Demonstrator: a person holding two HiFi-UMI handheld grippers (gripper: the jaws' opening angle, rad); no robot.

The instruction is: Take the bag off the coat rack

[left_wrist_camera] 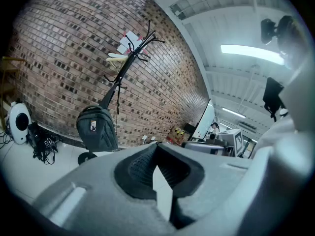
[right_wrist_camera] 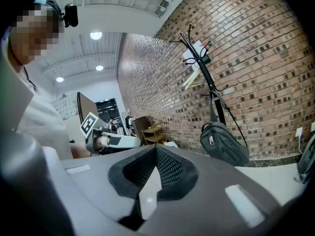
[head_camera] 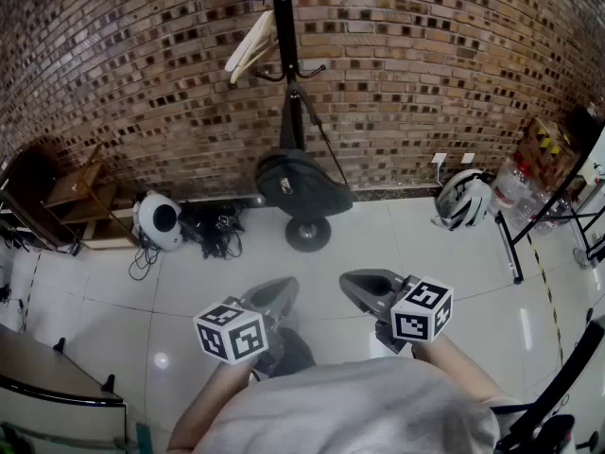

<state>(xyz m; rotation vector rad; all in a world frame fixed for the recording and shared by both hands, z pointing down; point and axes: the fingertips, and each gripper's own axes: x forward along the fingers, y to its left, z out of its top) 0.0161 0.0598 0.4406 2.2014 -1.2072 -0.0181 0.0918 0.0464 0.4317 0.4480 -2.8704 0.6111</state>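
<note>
The bag (head_camera: 301, 185) is hung by its strap low on the rack (head_camera: 285, 36), just above its base. The left gripper (head_camera: 276, 289) and right gripper (head_camera: 363, 283) are held clenched and empty, well short of the rack. If the strap were tugged sideways rather than lifted, the rack could be toppled.

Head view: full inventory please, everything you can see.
coat rack: 1, black, centre, against brick wall
bag: 1, dark grey, hanging low on coat rack
hangers: count unclear, pale, upper coat rack, left side
helmet: 1, white and black, right, at wall base
round device: 1, white, left
cables: tangle, black, beside round device
shelf: 1, wooden, far left
left gripper: 1, grey, shut, bottom centre-left
right gripper: 1, grey, shut, bottom centre-right
</note>
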